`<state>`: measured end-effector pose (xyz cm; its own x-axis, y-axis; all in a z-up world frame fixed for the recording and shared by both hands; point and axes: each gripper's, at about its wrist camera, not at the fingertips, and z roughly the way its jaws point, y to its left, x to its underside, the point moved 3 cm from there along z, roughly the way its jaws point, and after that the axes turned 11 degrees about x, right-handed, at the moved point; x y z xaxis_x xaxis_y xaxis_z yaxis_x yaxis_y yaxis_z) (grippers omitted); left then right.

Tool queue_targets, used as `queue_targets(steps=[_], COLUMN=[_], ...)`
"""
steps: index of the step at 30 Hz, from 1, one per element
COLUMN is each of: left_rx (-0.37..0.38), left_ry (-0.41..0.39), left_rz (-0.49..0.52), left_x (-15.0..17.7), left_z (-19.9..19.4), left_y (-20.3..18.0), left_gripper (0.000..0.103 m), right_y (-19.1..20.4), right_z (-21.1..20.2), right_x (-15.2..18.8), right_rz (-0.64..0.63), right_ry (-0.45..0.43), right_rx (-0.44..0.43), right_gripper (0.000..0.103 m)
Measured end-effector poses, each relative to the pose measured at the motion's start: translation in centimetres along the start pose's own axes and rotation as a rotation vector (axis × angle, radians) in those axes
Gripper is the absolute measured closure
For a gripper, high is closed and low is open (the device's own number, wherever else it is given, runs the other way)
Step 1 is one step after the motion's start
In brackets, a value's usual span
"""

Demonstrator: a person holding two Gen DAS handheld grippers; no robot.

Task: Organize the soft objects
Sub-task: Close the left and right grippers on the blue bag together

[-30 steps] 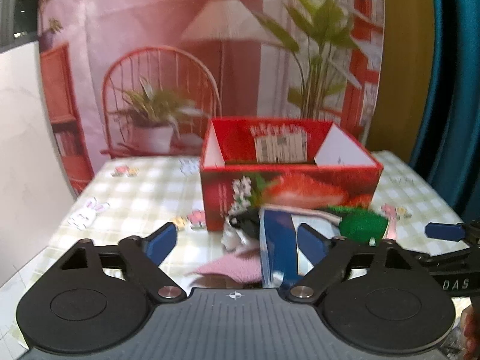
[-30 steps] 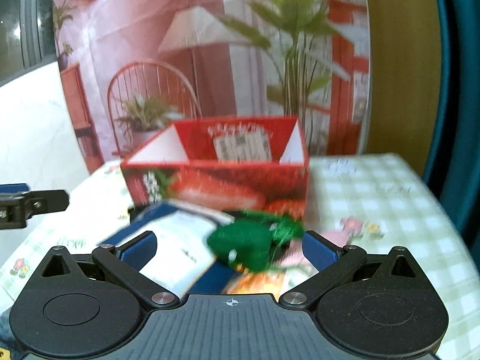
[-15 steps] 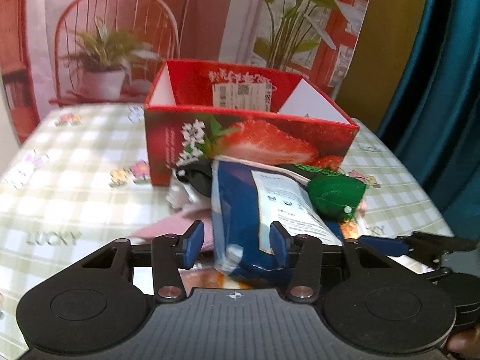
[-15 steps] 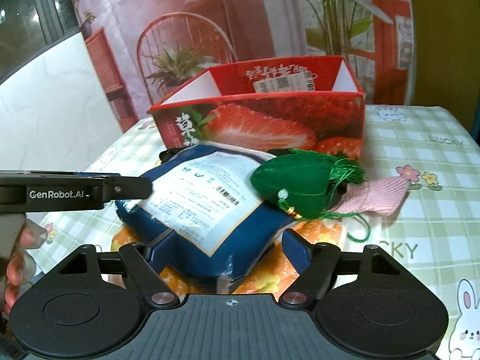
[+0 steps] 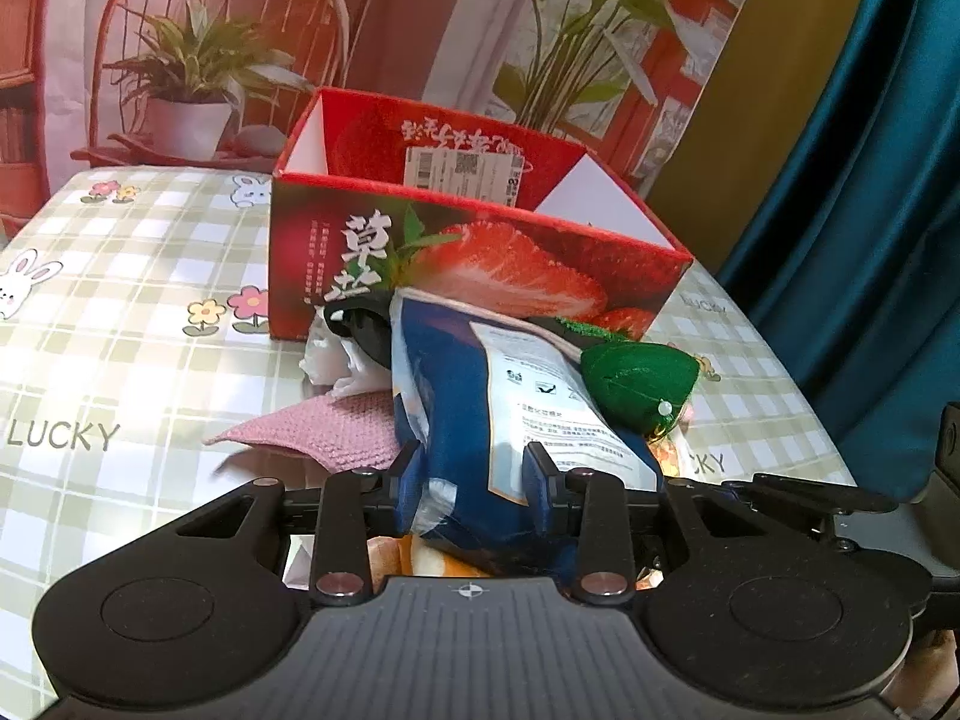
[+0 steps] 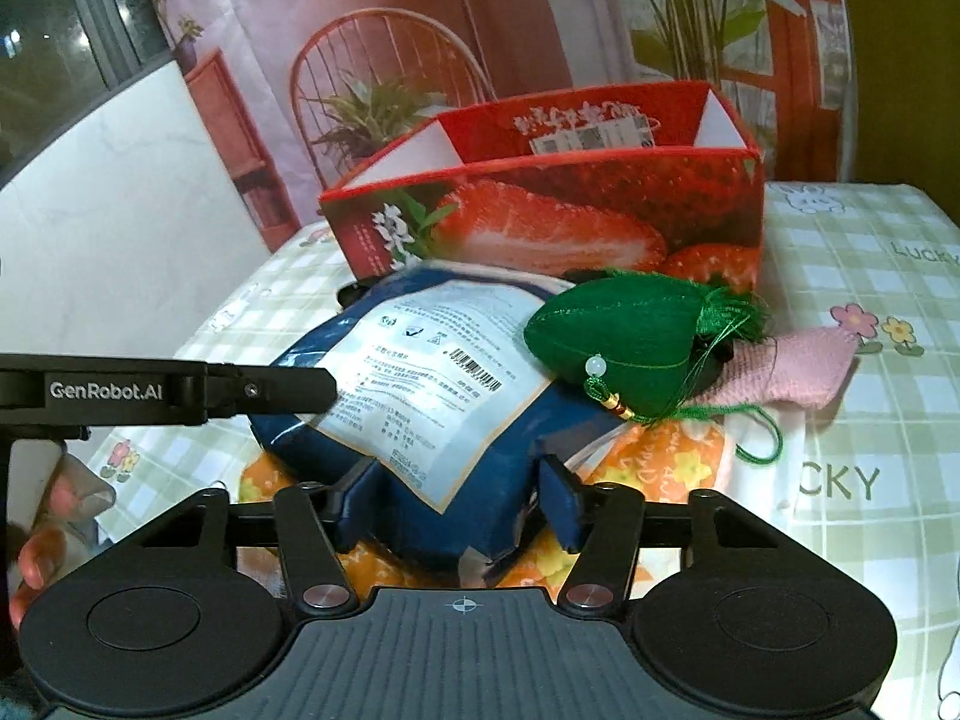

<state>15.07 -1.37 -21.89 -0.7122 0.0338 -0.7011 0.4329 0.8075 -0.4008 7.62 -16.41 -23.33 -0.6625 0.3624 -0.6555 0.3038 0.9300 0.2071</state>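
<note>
A blue soft pouch (image 5: pixel 480 420) with a white label lies on a pile in front of the open red strawberry box (image 5: pixel 480 264). My left gripper (image 5: pixel 471 471) is shut on one end of the pouch. My right gripper (image 6: pixel 459 495) grips the pouch's near corner (image 6: pixel 456 420), its fingers pressed against both sides. A green tasselled sachet (image 6: pixel 624 336) rests on the pouch's right side. A pink knitted cloth (image 5: pixel 336 426) and an orange flowered item (image 6: pixel 678 462) lie under the pile. The left gripper's arm (image 6: pixel 168 390) shows in the right wrist view.
The table has a green checked cloth (image 5: pixel 138 324) with rabbit and flower prints. A white crumpled item and a black item (image 5: pixel 348 348) lie against the box front. A blue curtain (image 5: pixel 870 180) hangs at the right. A printed backdrop stands behind the table.
Both grippers have moved in low over the pile and closed from wide open onto the blue pouch. The left closed first; the right narrowed onto the near corner.
</note>
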Motion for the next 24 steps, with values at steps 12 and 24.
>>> queue_targets(steps=[12,24], left_rx=[-0.022,-0.017], left_ry=[-0.098,-0.196], left_rz=[0.022,0.062], left_x=[-0.6,-3.2], left_z=[-3.1,-4.9], left_y=[-0.5,-0.7], left_gripper=[0.065,0.065], right_y=[2.0,4.0], right_z=[-1.3,-3.1], right_x=[-1.4,-4.6], right_rz=[-0.109,-0.224], right_ry=[-0.097,-0.231], right_rx=[-0.038,-0.042], right_gripper=[0.059,0.061])
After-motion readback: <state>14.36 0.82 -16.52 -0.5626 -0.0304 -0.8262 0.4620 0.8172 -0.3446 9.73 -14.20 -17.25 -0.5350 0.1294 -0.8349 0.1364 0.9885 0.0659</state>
